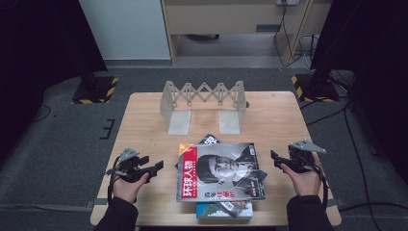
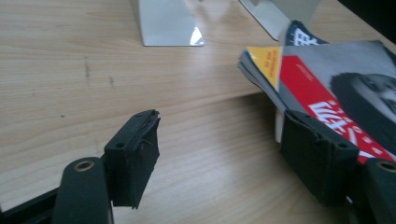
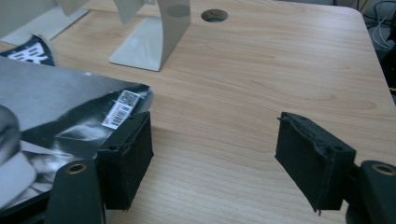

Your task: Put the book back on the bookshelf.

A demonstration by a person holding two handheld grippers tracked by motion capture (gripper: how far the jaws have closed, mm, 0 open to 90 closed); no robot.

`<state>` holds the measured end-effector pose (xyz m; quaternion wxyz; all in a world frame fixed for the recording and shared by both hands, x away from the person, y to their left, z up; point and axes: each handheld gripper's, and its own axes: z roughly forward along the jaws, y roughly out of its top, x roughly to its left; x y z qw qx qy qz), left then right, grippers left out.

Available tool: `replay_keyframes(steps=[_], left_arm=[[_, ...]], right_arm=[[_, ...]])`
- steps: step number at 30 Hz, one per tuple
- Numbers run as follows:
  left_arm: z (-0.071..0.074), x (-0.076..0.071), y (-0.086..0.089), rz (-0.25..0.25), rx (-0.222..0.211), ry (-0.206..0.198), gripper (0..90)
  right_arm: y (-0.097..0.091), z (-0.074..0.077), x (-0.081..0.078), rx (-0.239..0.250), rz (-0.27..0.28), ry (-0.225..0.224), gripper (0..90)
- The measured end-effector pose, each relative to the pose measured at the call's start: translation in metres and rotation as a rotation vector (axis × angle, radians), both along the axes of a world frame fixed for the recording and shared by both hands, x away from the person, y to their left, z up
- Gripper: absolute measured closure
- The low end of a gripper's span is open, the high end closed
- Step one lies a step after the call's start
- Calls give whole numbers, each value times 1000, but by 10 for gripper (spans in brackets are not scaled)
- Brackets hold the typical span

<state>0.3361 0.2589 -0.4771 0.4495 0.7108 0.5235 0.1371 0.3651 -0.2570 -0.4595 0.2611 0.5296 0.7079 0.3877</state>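
Note:
A stack of magazines [image 1: 219,171] lies at the table's near middle; the top one has a red title band and a portrait cover. My left gripper [image 1: 154,163] hovers just left of the stack, its jaws pointing toward it. In the left gripper view its jaws [image 2: 219,126] stand open over bare wood, the right pad close to the magazine edge [image 2: 336,84]. My right gripper [image 1: 275,160] is to the right of the stack, also open [image 3: 215,123], with nothing between the pads; the magazine corner [image 3: 56,107] lies beside its left pad.
A pale expandable book rack [image 1: 204,96] stands at the back of the wooden table [image 1: 144,130], its flat feet [image 2: 168,23] [image 3: 149,42] toward me. A cable hole [image 3: 215,15] sits behind it. A blue-covered magazine [image 1: 223,211] sticks out under the stack near the front edge.

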Motion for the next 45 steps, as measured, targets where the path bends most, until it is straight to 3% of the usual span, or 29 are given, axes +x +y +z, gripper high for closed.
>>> replay_keyframes(steps=[12,22,30,41,45], left_arm=[[-2,-19,-24,-87,-48,35,281],[-7,-28,-44,-150,-55,68,281],[-13,-30,-55,-185,-81,116,281],[-22,-26,-66,-231,-79,155,273],[-26,-24,-72,-245,-112,174,264]], right_arm=[[27,10,-5,18,83,-1,261],[48,6,-7,24,137,15,254],[59,-2,-8,22,170,38,253],[67,-12,-9,25,199,64,254],[72,-16,-10,17,220,78,256]])
